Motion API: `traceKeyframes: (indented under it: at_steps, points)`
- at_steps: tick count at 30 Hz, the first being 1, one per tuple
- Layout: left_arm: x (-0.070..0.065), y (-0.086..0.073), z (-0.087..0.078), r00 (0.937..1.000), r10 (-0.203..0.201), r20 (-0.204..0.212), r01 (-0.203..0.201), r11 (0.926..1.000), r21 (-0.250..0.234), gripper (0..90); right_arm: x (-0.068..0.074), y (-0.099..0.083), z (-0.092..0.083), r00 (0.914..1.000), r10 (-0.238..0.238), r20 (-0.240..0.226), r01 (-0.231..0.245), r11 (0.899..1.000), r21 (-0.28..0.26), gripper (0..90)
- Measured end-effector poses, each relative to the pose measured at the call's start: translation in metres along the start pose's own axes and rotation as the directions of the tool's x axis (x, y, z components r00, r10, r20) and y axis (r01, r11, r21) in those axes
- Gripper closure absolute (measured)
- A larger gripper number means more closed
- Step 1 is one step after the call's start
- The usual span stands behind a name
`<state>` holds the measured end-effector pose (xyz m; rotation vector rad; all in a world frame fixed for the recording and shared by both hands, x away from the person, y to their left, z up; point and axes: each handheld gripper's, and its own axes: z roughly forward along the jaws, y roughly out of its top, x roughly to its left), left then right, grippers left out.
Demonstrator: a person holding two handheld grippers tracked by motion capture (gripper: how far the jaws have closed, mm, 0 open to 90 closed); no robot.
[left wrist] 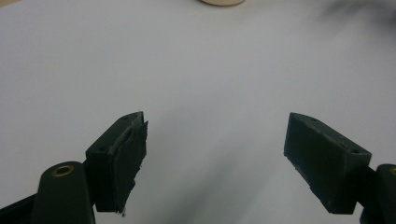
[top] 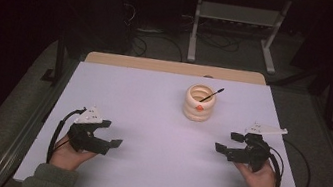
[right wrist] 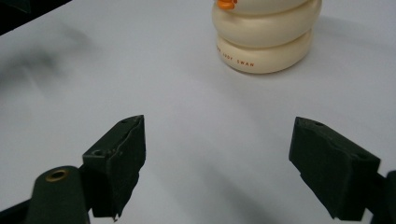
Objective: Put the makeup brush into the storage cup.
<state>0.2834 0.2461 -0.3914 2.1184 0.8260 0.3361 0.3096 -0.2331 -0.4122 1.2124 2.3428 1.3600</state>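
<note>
Both tools rest low on the white surface (top: 150, 121), jaws spread wide and empty: left tool (top: 112, 134), right tool (top: 228, 143). Cream ringed holder (top: 200, 103) stands at twelve o'clock, nearer the right tool, at its eleven. A black stick (top: 212, 94) leans out toward two o'clock; its lower end is hidden inside.

The left gripper (top: 110, 133) at seven o'clock and the right gripper (top: 228, 141) at four o'clock rest low, jaws spread wide, each hand-held.
</note>
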Motion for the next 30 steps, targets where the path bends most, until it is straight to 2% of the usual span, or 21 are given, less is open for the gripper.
traceKeyframes:
  at_steps: [2,4,8,12,14,18,23,26,30]
  points:
    - [-0.002,-0.002,0.0,0.9999,-0.012,0.001,0.012,0.9999,-0.002,20.6,0.0,-0.003,0.0,1.0,0.003,-0.002,-0.003,1.0,0.001,17.7]
    - [-0.001,-0.003,-0.001,1.0,0.003,0.001,-0.003,0.9999,0.01,20.6,0.001,-0.006,0.0,1.0,0.0,-0.001,0.0,1.0,-0.002,17.7]
    - [-0.004,-0.006,0.0,0.9999,-0.012,0.002,0.012,0.9999,0.005,20.6,0.002,-0.009,-0.001,1.0,0.003,-0.002,-0.003,1.0,-0.001,17.5]
    - [-0.005,-0.009,-0.001,1.0,0.0,0.003,0.0,0.9997,0.023,20.6,0.002,-0.013,-0.004,1.0,0.001,-0.007,-0.001,1.0,-0.012,17.5]
    - [-0.005,-0.011,0.0,0.9999,-0.011,0.005,0.011,0.9999,0.011,20.5,0.003,-0.015,-0.005,1.0,0.005,-0.007,-0.005,1.0,-0.012,17.4]
    - [-0.005,-0.012,0.0,1.0,0.0,0.006,0.0,0.9996,0.027,20.5,0.004,-0.019,-0.008,0.9999,0.001,-0.01,-0.001,1.0,-0.018,17.3]
    - [-0.004,-0.013,-0.001,0.9998,-0.016,0.006,0.016,0.9998,0.01,20.4,0.006,-0.021,-0.012,0.9999,-0.007,-0.014,0.007,1.0,-0.021,17.2]
    - [-0.004,-0.013,-0.001,1.0,-0.002,0.008,0.002,0.9998,0.018,20.4,0.008,-0.02,-0.012,0.9999,-0.009,-0.013,0.009,1.0,-0.023,17.2]
    - [-0.004,-0.012,0.0,1.0,-0.004,0.009,0.004,0.9999,0.016,20.4,0.008,-0.021,-0.011,0.9997,-0.02,-0.015,0.02,1.0,-0.024,17.2]
